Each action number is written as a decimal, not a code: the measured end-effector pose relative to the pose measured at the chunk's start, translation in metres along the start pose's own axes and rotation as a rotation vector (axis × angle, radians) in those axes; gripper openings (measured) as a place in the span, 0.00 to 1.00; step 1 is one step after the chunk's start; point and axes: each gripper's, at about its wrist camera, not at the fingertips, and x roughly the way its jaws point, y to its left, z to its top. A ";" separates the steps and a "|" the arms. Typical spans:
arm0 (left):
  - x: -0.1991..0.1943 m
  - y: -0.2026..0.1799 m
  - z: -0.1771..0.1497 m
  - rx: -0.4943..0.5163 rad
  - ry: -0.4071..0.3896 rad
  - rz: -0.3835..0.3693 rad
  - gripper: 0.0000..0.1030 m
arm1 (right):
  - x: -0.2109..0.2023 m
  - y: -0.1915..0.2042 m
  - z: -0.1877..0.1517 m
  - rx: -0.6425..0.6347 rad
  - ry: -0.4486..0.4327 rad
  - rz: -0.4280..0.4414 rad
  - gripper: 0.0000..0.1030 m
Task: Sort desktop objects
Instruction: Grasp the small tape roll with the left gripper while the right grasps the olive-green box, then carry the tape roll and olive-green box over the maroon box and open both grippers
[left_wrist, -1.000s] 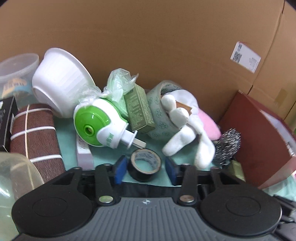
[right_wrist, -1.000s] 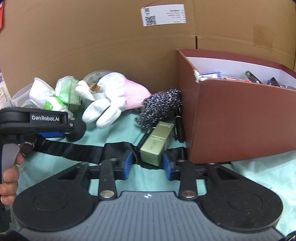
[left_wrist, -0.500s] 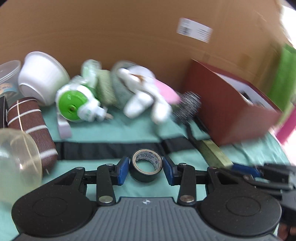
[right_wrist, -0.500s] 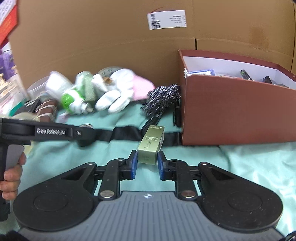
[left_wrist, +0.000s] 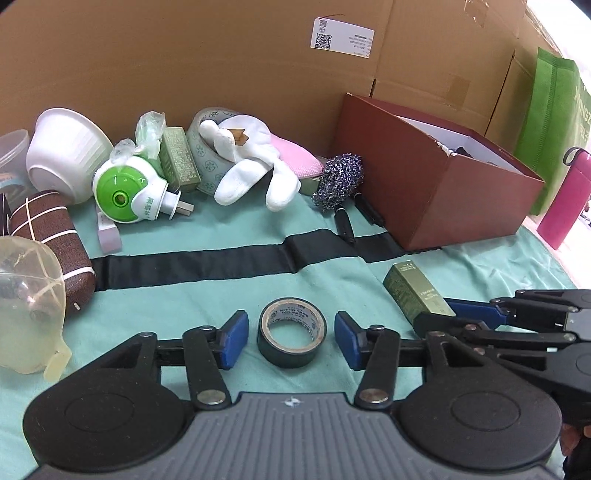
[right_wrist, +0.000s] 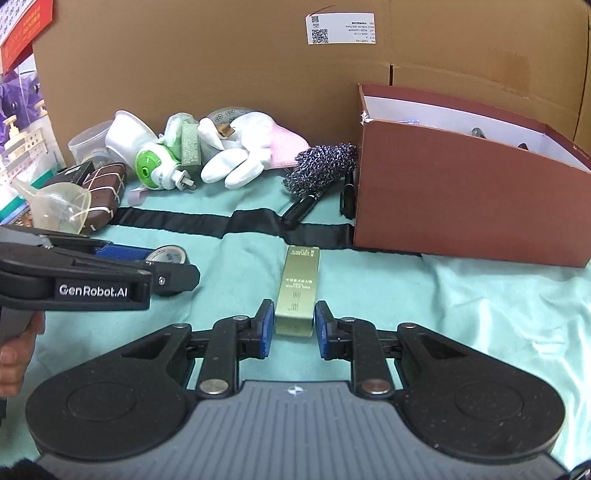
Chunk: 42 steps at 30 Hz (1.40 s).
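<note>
Tape roll (left_wrist: 291, 338), black, lies flat on the teal cloth (left_wrist: 207, 295) of the tabletop, between the blue pads of the left gripper (left_wrist: 291, 339). Fingers (left_wrist: 232, 338) stand clear of it on both sides, released; jaws have just been opening. Black strap (left_wrist: 207, 262) runs across the cloth beyond. Back left cluster: white bowl (left_wrist: 64, 155) on its side, green-and-white plug-in device (left_wrist: 127, 194), white glove (left_wrist: 255, 166) with pink cuff, sparkly scrubber (left_wrist: 338, 181), brown banded case (left_wrist: 48, 236), clear funnel (left_wrist: 27, 306) near left edge. Brown box (left_wrist: 436, 192), open-topped, sits at right against the cardboard wall (left_wrist: 184, 55). Olive-gold carton (left_wrist: 415, 295) lies near the right gripper (left_wrist: 439, 314), which enters from the right edge.

Right wrist view: olive-gold carton (right_wrist: 298, 291) lies lengthwise on the teal cloth (right_wrist: 461, 295), its near end between the right gripper (right_wrist: 294, 325) fingers (right_wrist: 265, 326). Pads sit against or just off both sides of the carton, jaws narrow and clenched on it; the carton rests on the cloth. Left gripper (right_wrist: 147, 258) is at left, held by a hand (right_wrist: 16, 362), with the tape roll (right_wrist: 168, 255) partly hidden behind it. Brown box (right_wrist: 461, 206) stands just beyond the carton to the right. Two black pens (right_wrist: 306, 205) lie by the scrubber (right_wrist: 321, 166).
</note>
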 end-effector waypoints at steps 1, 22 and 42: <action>0.001 -0.001 0.000 0.008 -0.001 0.004 0.53 | 0.002 -0.001 0.001 0.007 -0.001 0.002 0.22; -0.030 -0.046 0.033 0.092 -0.116 -0.091 0.40 | -0.057 -0.027 0.020 0.067 -0.219 0.014 0.20; 0.025 -0.124 0.147 0.126 -0.193 -0.203 0.40 | -0.063 -0.146 0.111 0.192 -0.449 -0.148 0.20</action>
